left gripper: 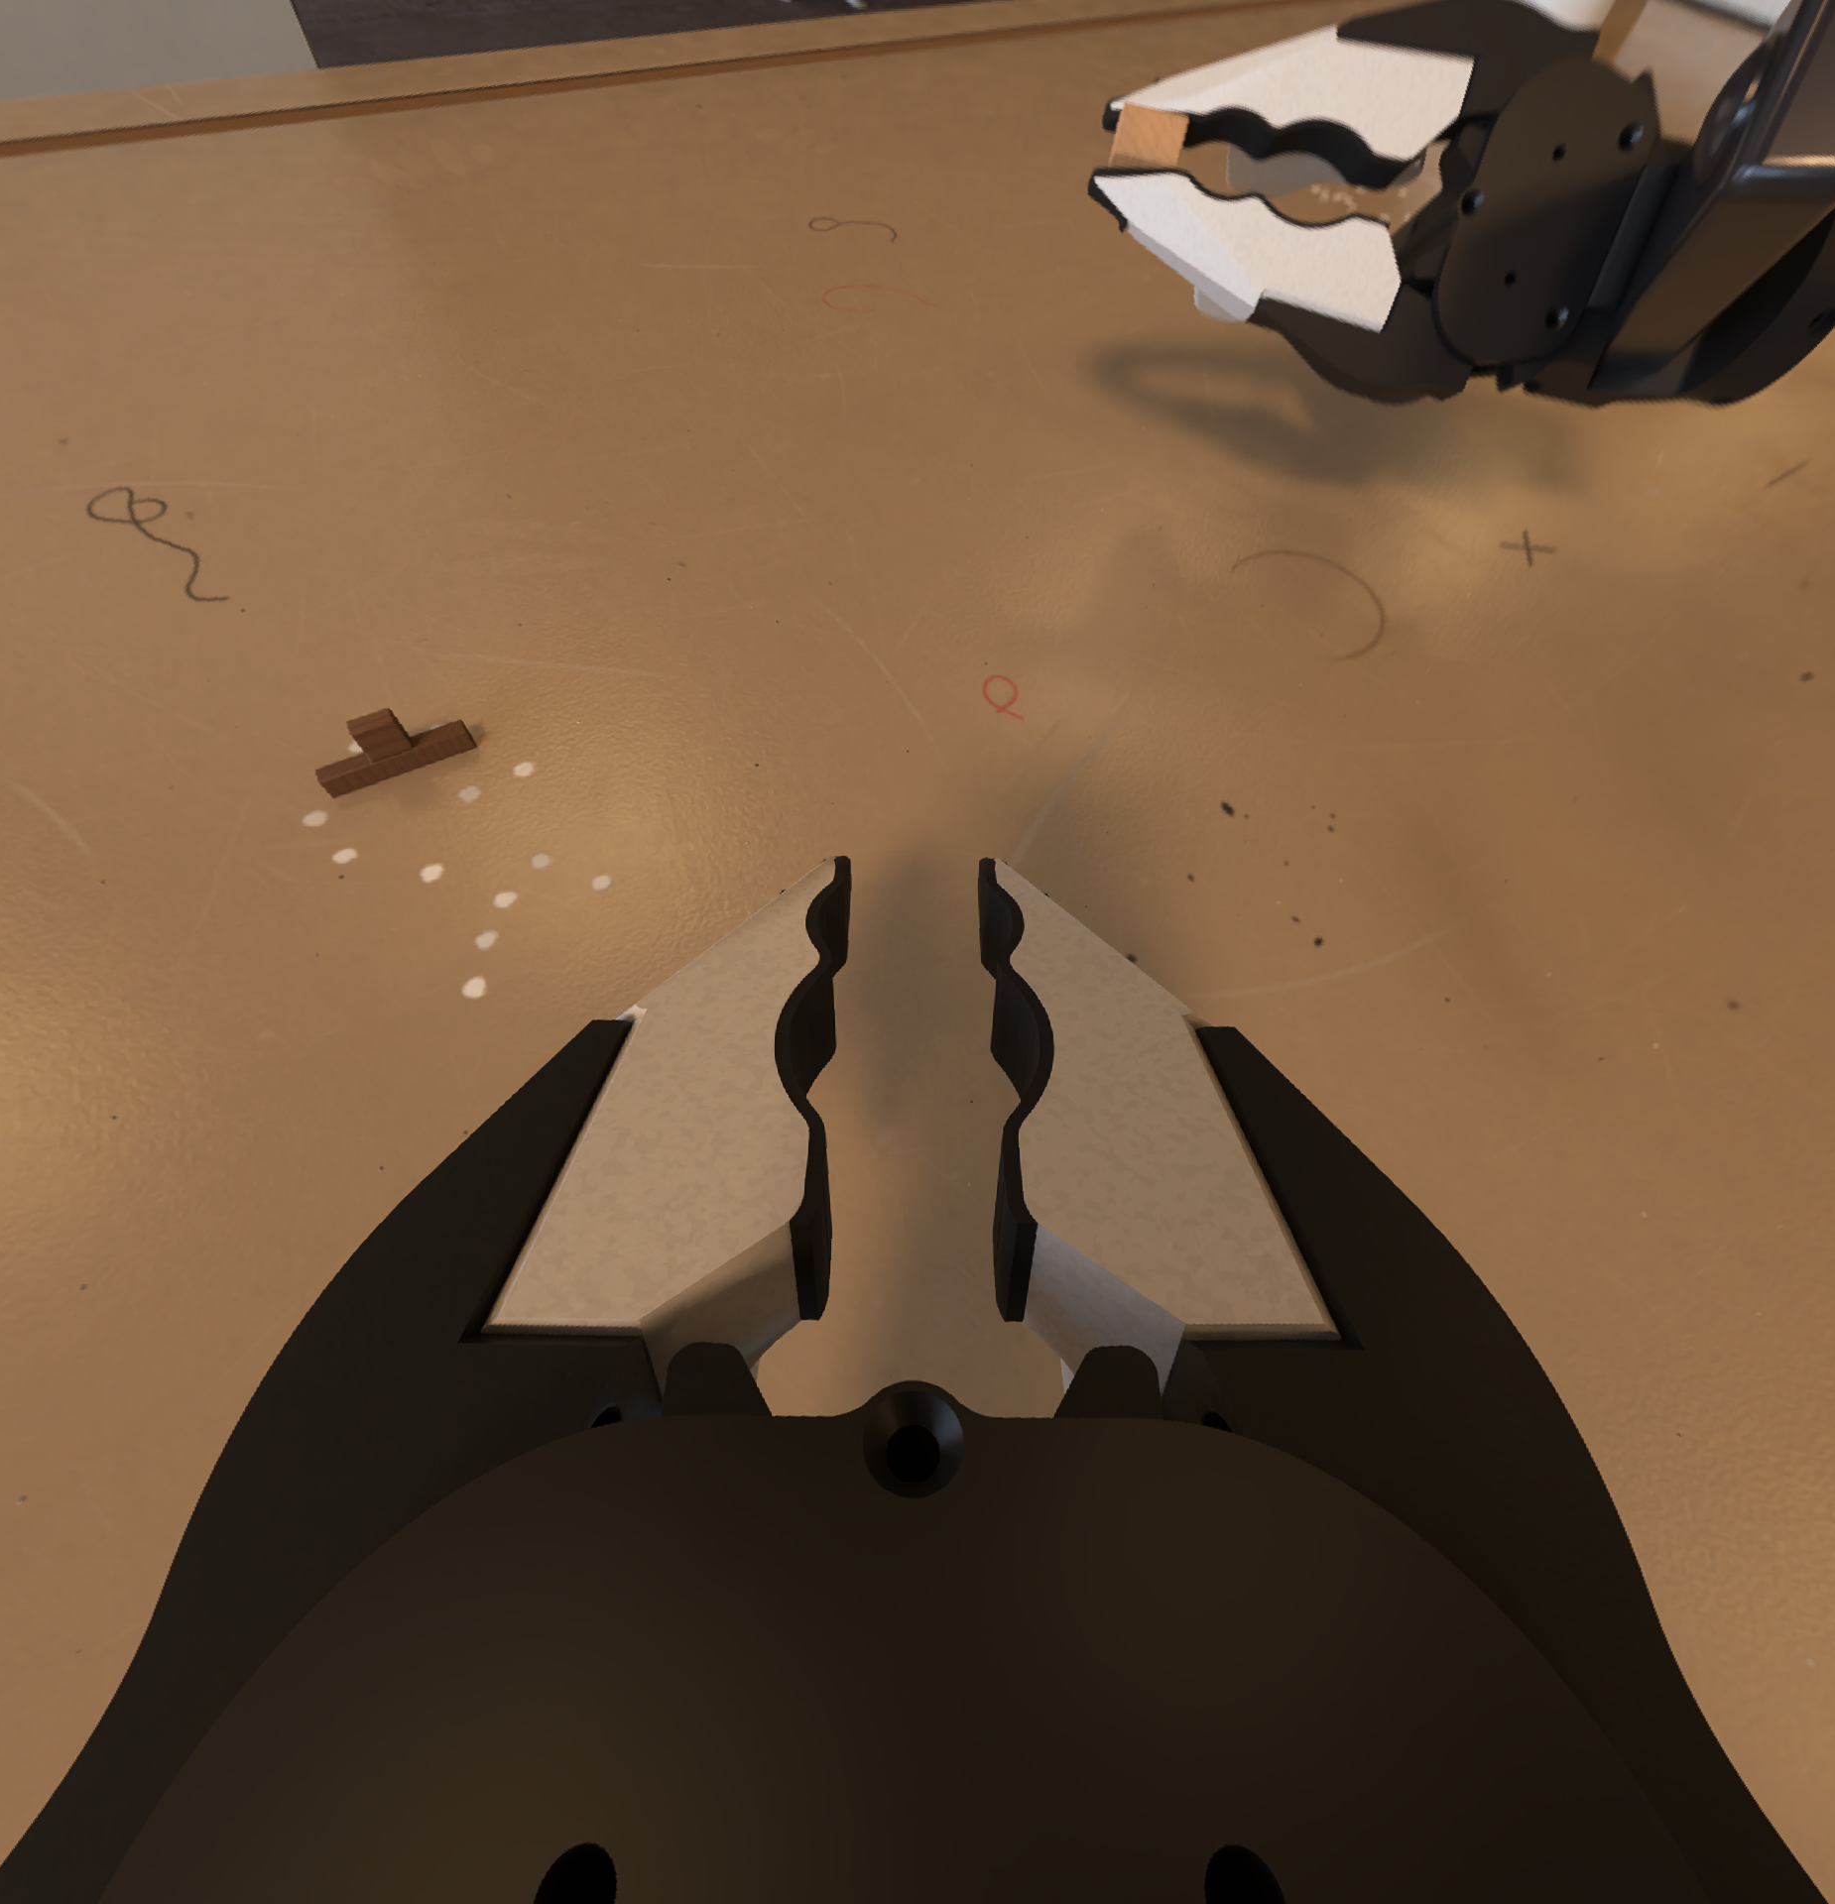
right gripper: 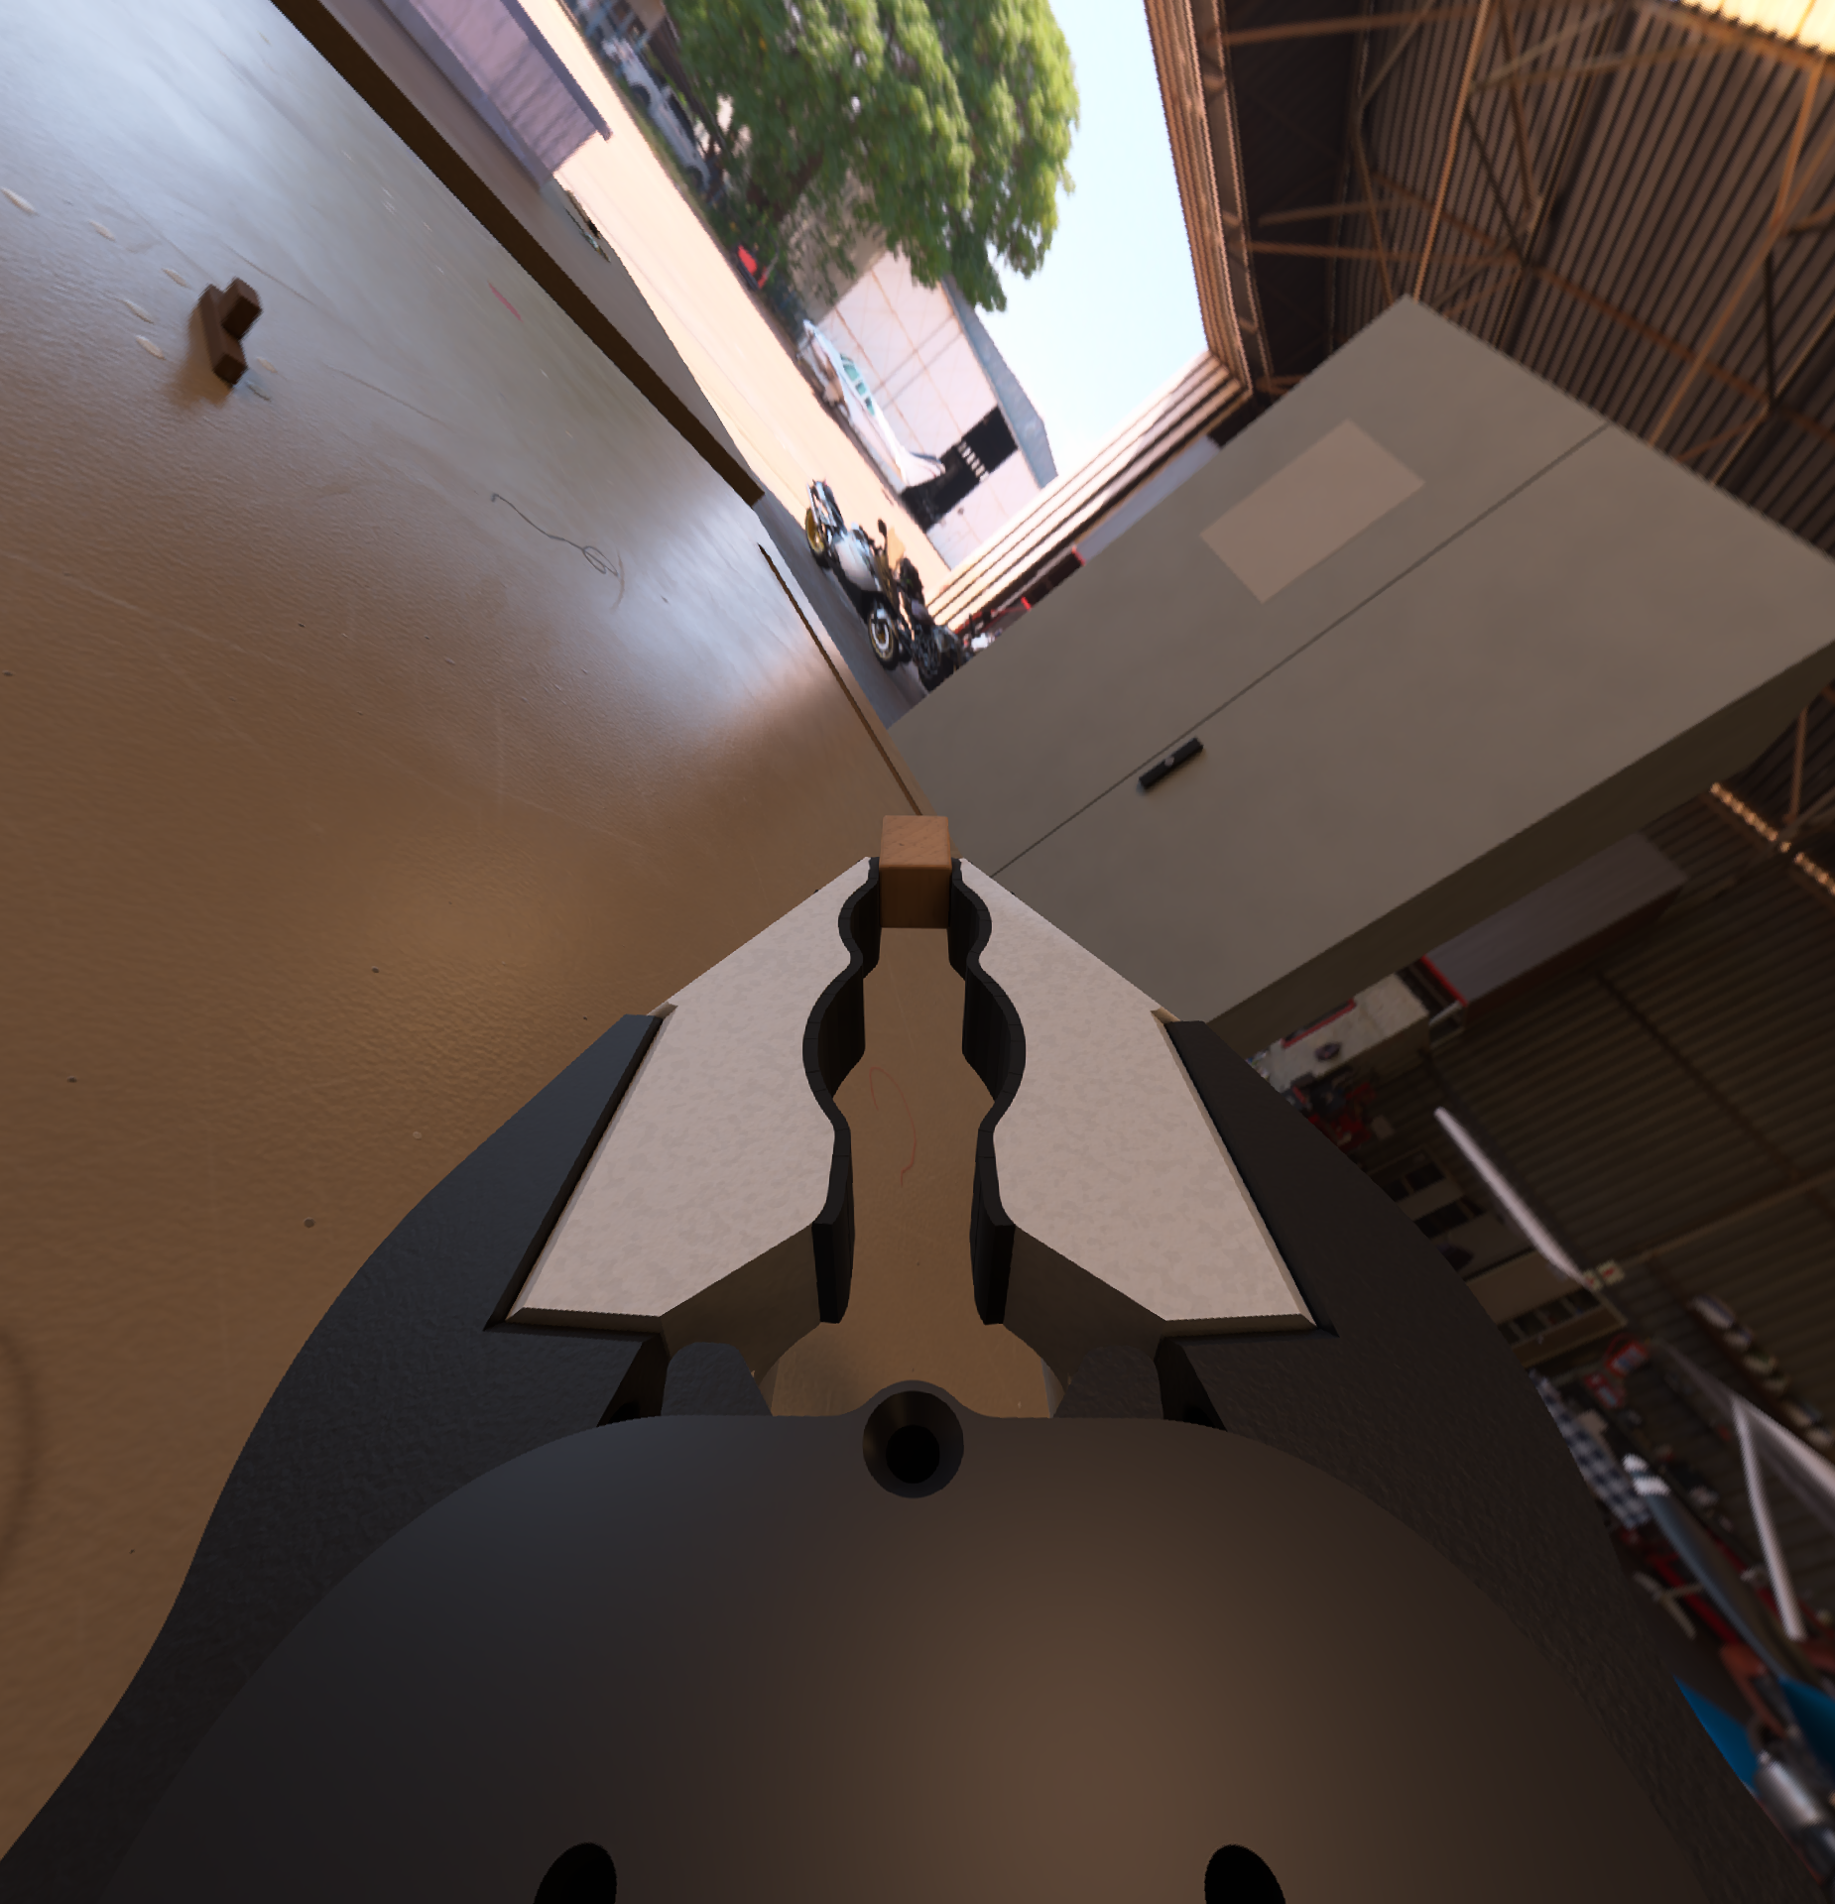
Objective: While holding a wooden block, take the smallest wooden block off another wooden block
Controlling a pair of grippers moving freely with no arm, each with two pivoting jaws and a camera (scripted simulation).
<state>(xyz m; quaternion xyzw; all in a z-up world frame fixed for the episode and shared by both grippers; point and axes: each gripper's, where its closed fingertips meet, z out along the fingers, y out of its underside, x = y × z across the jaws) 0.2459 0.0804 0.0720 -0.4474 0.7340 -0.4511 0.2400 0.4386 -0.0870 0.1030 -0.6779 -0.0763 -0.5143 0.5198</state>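
Tongs on the right (right gripper: 915, 876) are pinching a pale, light-brown wooden cube (right gripper: 913, 874) at the very tips, held above the tan scuffed worktop (left gripper: 893, 464) and rolled so that the surface runs up one side of the right wrist view. Left tongs (left gripper: 913, 876) are spread with nothing between them, hovering over the worktop well apart from the target.

That target is the small dark-brown wooden block (left gripper: 380, 729) sitting on top of a long dark-brown wooden bar (left gripper: 398, 762), which lies flat among white paint dots (left gripper: 486, 896), ahead and to the left of the left tongs.

The step in hand looks like the approach by the left tongs. To do it well, swing them leftward and forward until the gap lines up over the small block, then come down from above so the tips close on its two free sides without touching the bar beneath. Lift straight up, so the bar is not dragged along. Meanwhile the right tongs should simply hold their pinch; with the cube gripped only at the tips, any jolt might let it slip.
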